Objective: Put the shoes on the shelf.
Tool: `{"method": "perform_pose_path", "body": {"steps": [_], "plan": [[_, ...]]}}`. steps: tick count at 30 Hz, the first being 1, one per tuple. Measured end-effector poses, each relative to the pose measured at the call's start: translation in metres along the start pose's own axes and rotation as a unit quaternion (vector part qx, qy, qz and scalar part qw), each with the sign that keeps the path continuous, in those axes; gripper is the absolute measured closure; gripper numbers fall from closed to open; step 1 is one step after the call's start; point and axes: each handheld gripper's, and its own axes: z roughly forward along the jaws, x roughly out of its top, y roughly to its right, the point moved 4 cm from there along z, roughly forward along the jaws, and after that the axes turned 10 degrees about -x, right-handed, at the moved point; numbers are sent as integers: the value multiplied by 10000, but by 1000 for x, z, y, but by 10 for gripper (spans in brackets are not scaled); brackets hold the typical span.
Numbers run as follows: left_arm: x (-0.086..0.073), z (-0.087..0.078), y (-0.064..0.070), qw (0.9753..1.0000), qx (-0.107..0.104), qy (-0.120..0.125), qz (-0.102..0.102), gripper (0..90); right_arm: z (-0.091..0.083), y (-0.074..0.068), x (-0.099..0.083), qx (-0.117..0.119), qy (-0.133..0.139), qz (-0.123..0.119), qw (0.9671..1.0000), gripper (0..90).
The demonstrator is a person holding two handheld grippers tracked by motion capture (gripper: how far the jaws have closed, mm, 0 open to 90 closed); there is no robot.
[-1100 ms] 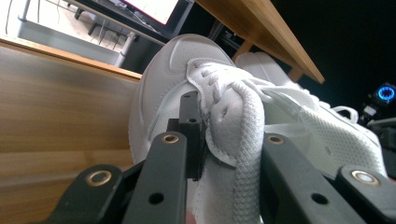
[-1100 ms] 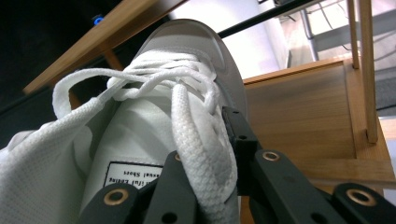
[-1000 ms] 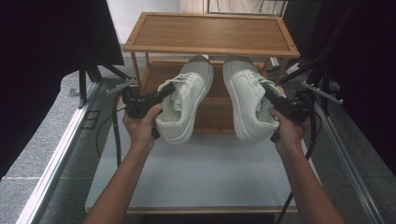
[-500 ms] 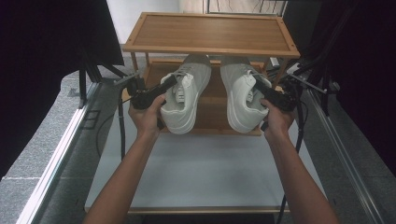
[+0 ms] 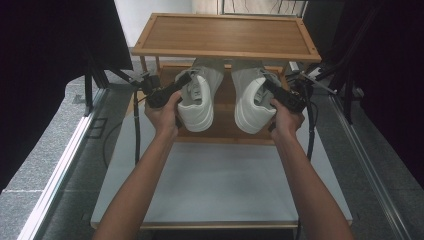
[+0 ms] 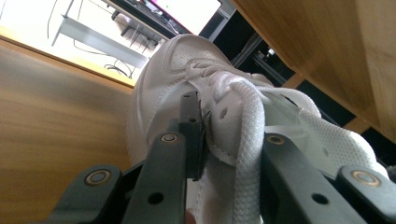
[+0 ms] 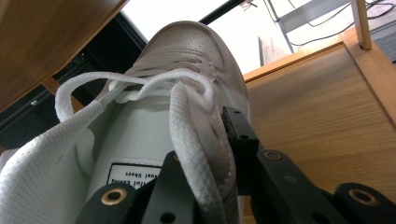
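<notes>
The left gripper has its jaws clamped on the collar wall of the left shoe, one jaw inside the opening and one outside. This hold at the rim keeps the sole free, so the shoe can be slid toe-first onto the lower shelf of the wooden rack. The shoe lies with its toe under the top shelf and its heel near the front edge of the lower shelf. Whether the sole rests fully on the shelf cannot be told.

The right shoe sits just beside the left shoe, parallel to it, toe inward in the same way. The right gripper holds it by the collar, jaws closed on the rim on the outer side. Gripping each shoe on its outer side keeps the two hands apart and lets the pair go in side by side.

The rack stands at the far end of the counter.

View differences: the high view gives the layout of the pair, the rack and both forearms, but hides the toes under the top shelf. The left gripper view shows the jaw contact, the lace lying across the gripper, and the toe. The right gripper view shows the tongue label and the looped lace.
</notes>
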Motion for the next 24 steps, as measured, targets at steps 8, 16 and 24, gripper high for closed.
{"method": "perform_pose_path", "body": {"steps": [8, 16, 24], "plan": [[4, 18, -4, 9998, 120, 152, -15, 786, 9, -3, 1, -49, 95, 32, 9999, 827], [-1, 32, -3, 9986, 193, 440, -207, 786, 14, -9, -1, -86, 110, 216, 9997, 811], [-6, 45, -3, 9988, 262, 297, -279, 753, 18, -10, -3, -39, 142, 261, 9996, 764]]}}
